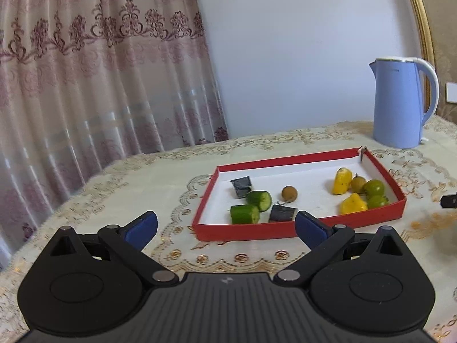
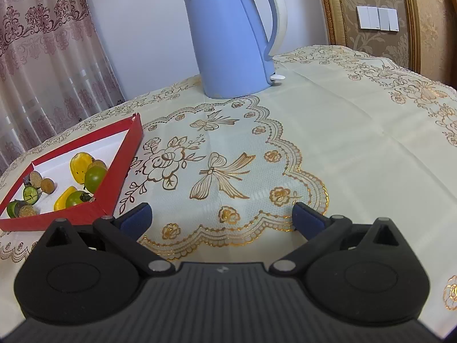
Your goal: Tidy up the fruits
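Left wrist view showed our left gripper wide open, empty, facing the red tray mid-frame, ready to pick fruit; our right gripper likewise gaped empty.

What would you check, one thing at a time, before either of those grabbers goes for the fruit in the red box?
1. Left gripper open and empty: ok.
2. Right gripper open and empty: ok.
3. Red tray flat on the tablecloth: ok.
4. Fruit reachable: ok for the green cucumber pieces and dark piece at the near wall; the lone brown fruit sits clear.
5. Yellow pieces and green round fruits crowded in one corner: not ok for a clean grab.
6. Blue kettle clear of the tray: ok.
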